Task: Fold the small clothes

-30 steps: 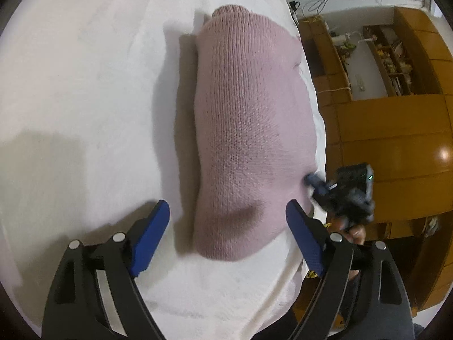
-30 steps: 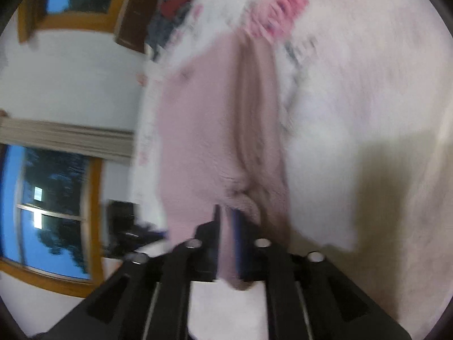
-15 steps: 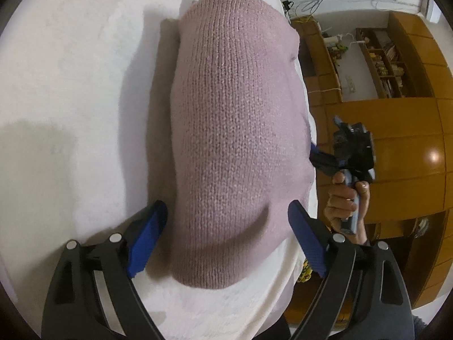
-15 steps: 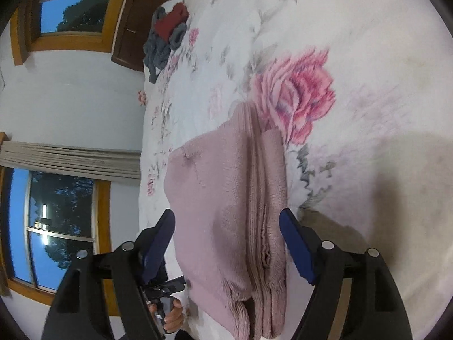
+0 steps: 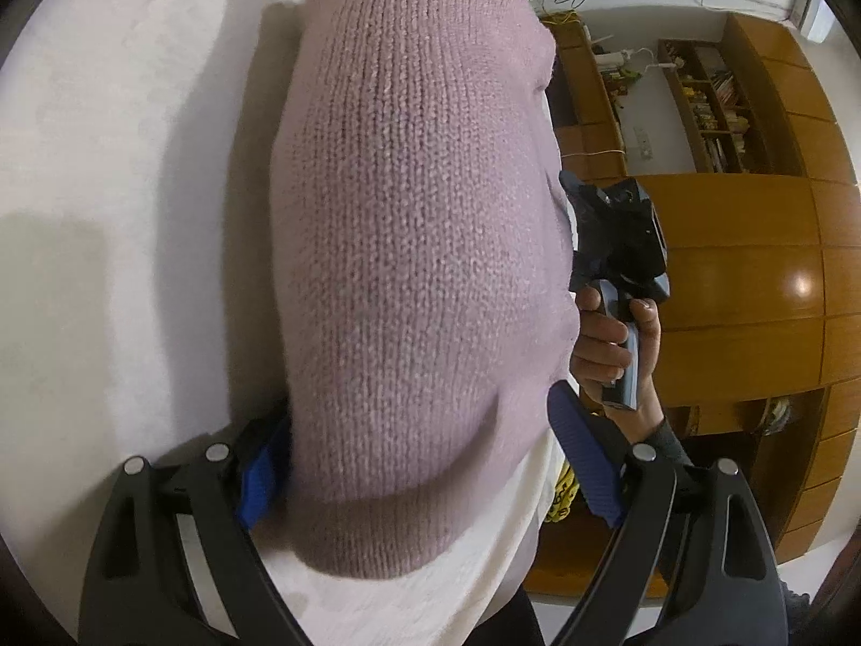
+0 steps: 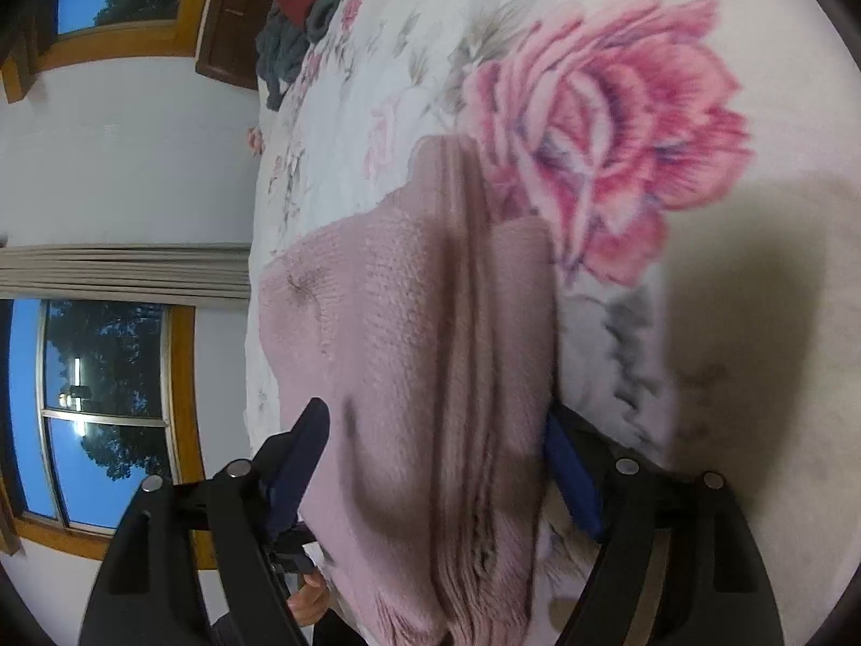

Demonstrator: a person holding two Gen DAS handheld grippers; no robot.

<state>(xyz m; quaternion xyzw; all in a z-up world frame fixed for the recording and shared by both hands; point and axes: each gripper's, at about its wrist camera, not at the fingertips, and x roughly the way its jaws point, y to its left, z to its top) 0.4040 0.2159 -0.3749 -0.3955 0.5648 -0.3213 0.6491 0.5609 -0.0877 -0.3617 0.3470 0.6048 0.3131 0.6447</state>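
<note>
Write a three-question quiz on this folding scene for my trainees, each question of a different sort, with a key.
1. True or false: the left gripper is shut on the sweater.
2. The sweater lies on: A) a bare wooden floor B) a floral bedspread C) a metal tray
3. Fill in: the right gripper straddles the sweater's ____ layers.

Key: 1 false, its jaws are open; 2 B; 3 folded.

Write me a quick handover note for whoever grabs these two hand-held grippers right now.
Left hand-held gripper: open, fingers straddling one end of the folded pink sweater.
Right hand-held gripper: open, straddling the opposite end, where the stacked layers show.
Sweater lies folded into a compact bundle on the floral bedspread.
Done: the folding looks finished.
Left: probably close both on it and move it aside; more clothes wait at the far edge.
</note>
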